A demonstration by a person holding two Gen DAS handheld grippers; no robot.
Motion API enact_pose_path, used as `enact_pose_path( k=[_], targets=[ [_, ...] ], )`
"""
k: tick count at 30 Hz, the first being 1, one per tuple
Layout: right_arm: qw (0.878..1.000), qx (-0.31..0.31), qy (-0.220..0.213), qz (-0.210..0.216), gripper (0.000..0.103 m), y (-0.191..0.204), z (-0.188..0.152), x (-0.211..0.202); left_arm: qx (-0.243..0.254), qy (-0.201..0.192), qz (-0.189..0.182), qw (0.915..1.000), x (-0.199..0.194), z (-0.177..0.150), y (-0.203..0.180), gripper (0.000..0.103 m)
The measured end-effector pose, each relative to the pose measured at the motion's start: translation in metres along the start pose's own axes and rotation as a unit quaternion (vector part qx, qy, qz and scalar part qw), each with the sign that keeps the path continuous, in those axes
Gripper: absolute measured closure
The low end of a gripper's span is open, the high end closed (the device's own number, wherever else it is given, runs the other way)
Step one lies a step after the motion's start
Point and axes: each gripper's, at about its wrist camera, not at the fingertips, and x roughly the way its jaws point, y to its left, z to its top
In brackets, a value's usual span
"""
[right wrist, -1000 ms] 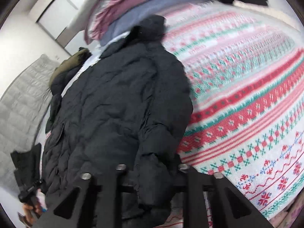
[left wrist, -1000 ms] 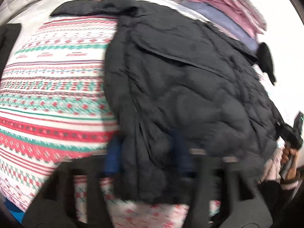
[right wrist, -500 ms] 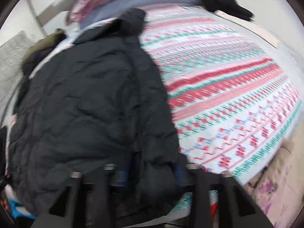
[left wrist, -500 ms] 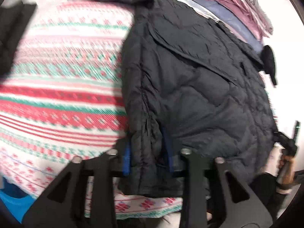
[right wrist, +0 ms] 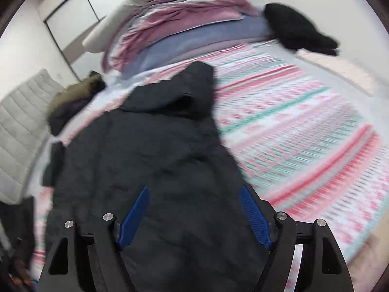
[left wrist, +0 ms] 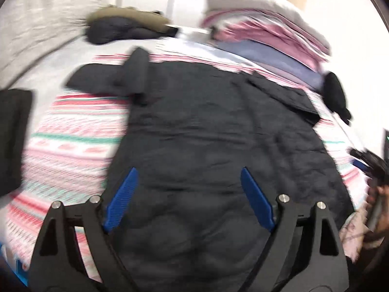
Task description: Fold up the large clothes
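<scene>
Here, the scene in lines:

Jacket: the dark quilted jacket (left wrist: 206, 146) lies spread on the bed (left wrist: 73, 133), on a striped pink, red and green cover; in the left wrist view its hood points to 11 o'clock and its hem comes down to 6 o'clock, under the tool.

Left tool: the left tool (left wrist: 187, 197) is spread and its jaws are opening; the jacket shows between the blue pads (left wrist: 121, 199) but it looks not pinched.

Right tool: the right tool (right wrist: 194, 214) is also spread and opening above the jacket's near part; nothing is pinched.

Handling: I judge the jacket soft, puffy and rather light, but bulky; the smooth shell may slip, and the filling will spring back after a fold.

Where to hold: best at the hem corners or a sleeve edge, where the layers are thin enough.

Other things: folded blankets (right wrist: 182, 24) at 12 o'clock; another dark garment (left wrist: 126, 26) at 11 o'clock.

Writing: no brand or label can be read; the pictures are blurred.
</scene>
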Motion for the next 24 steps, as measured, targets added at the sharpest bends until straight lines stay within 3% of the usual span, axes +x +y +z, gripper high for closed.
enact_pose_path(
  k=[5,8,10,14,17,18,19,20,22,24],
  targets=[
    [0.997,0.021,0.013,0.068,0.024,0.000,0.022,0.056,0.008,0.047,-0.081,0.9956,0.062,0.023,-0.059,0.014],
    [0.996,0.044,-0.001,0.073,0.024,-0.014,0.024,0.080,0.005,0.044,-0.165,0.9854,0.095,0.024,-0.090,0.014],
    [0.994,0.059,-0.002,0.094,0.026,-0.027,0.029,0.098,0.004,0.041,-0.191,0.9807,0.111,0.021,-0.101,0.016],
    [0.985,0.088,-0.009,0.148,0.041,-0.038,0.034,0.114,-0.012,0.068,-0.236,0.9694,0.151,0.017,-0.124,0.034],
    [0.986,0.078,-0.010,0.148,0.049,-0.034,0.037,0.124,-0.024,0.077,-0.237,0.9681,0.172,0.014,-0.134,0.041],
    [0.988,0.069,-0.008,0.137,0.061,-0.031,0.037,0.128,-0.025,0.075,-0.234,0.9691,0.178,0.013,-0.136,0.044],
    [0.990,0.060,-0.006,0.128,0.078,-0.029,0.037,0.133,-0.026,0.071,-0.234,0.9693,0.180,0.012,-0.138,0.056],
    [0.991,0.053,-0.003,0.123,0.085,-0.028,0.036,0.136,-0.028,0.069,-0.243,0.9671,0.182,0.011,-0.139,0.074],
    [0.991,0.046,-0.001,0.125,0.093,-0.027,0.033,0.135,-0.033,0.073,-0.270,0.9596,0.181,0.010,-0.140,0.097],
    [0.990,0.036,-0.010,0.135,0.094,-0.027,0.032,0.125,-0.027,0.070,-0.286,0.9551,0.175,0.010,-0.140,0.097]
  ],
)
